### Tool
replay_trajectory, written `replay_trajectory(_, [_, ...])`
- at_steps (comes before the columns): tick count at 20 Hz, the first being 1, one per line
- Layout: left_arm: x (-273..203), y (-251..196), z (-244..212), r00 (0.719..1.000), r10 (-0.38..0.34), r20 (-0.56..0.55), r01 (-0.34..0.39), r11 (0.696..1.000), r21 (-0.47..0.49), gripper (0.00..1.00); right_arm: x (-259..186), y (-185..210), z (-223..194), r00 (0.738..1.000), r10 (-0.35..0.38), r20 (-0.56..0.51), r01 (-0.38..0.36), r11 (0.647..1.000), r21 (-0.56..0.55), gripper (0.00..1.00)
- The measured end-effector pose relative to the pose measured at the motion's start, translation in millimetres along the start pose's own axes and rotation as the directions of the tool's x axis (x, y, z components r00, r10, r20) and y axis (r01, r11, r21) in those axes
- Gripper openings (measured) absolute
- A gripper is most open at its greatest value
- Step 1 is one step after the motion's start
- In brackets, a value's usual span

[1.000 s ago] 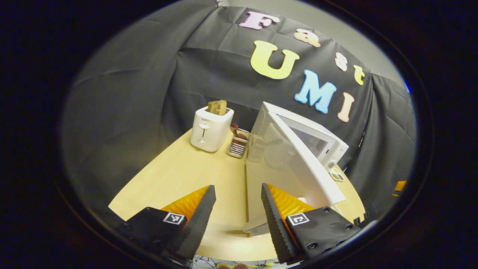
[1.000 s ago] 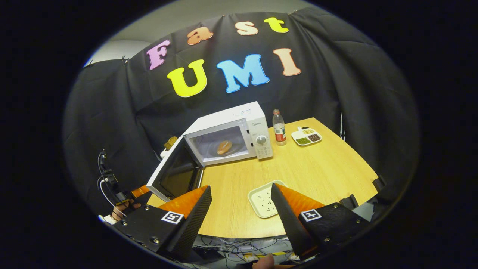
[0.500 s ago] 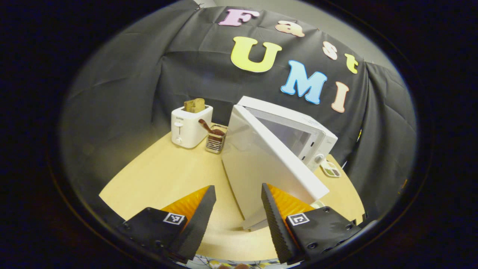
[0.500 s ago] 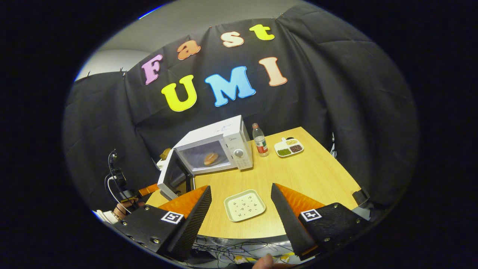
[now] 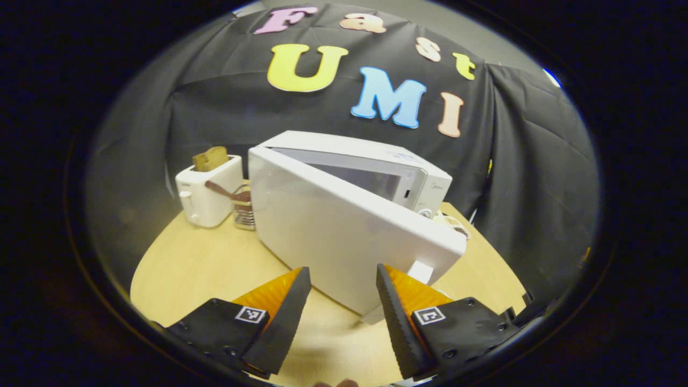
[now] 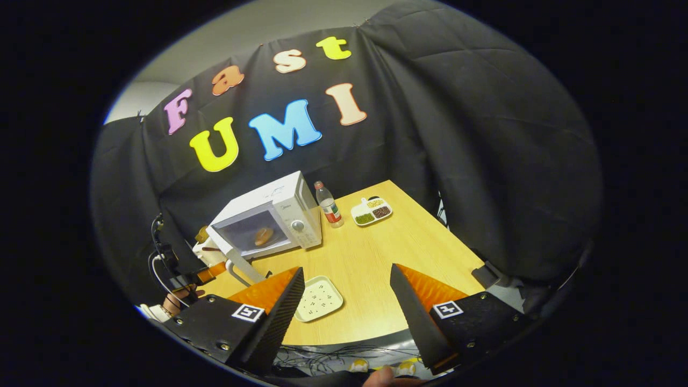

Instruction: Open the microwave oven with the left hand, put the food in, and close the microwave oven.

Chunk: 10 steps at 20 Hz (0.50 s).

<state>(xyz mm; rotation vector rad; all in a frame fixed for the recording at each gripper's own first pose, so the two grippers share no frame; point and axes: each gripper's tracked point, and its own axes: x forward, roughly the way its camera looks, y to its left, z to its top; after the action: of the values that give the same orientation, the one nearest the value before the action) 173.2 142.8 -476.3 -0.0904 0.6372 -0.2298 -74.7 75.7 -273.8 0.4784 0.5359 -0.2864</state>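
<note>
The white microwave (image 5: 376,156) stands on the wooden table (image 5: 193,269) with its door (image 5: 333,231) partly open, outer face toward me. My left gripper (image 5: 342,269) is open, its fingertips just short of that face near the door's lower edge and handle (image 5: 422,271); whether they touch it I cannot tell. In the right gripper view the microwave (image 6: 285,199) sits far off with a round bun (image 6: 263,235) inside and the door (image 6: 234,258) angled out. My right gripper (image 6: 346,269) hangs open and empty over the table's front. The left gripper (image 6: 207,273) shows behind the door.
A white toaster (image 5: 207,188) holding bread and a metal utensil holder (image 5: 243,212) stand left of the microwave. Right of the microwave are a bottle (image 6: 329,204) and a divided dish (image 6: 371,211). An empty white tray (image 6: 318,298) lies near the front edge. Cables hang below the table.
The door has swung well toward shut as my left gripper came round onto its outer face. My right gripper has drawn back and turned right, so the tray now lies by its left finger.
</note>
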Motion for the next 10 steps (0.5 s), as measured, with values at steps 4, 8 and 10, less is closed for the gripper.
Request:
replay_trajectory(4, [56.1, -11.9, 14.2, 0.996, -0.089, -0.022, 0.090, 0.995, 0.031, 0.84, 14.1, 8.2, 9.1, 0.996, -0.089, -0.003, 0.089, 0.995, -0.036, 0.98])
replay_trajectory(8, [102.3, -13.9, 36.1, 0.989, -0.147, -0.011, 0.147, 0.988, 0.041, 0.84, 21.0, 5.9, 10.7, 0.985, -0.172, 0.002, 0.172, 0.983, -0.058, 0.98])
replay_trajectory(10, [123.1, -17.1, 45.0, 0.987, -0.161, -0.010, 0.161, 0.986, 0.046, 0.84, 21.9, 6.4, 3.6, 0.980, -0.200, -0.020, 0.199, 0.978, -0.057, 0.98])
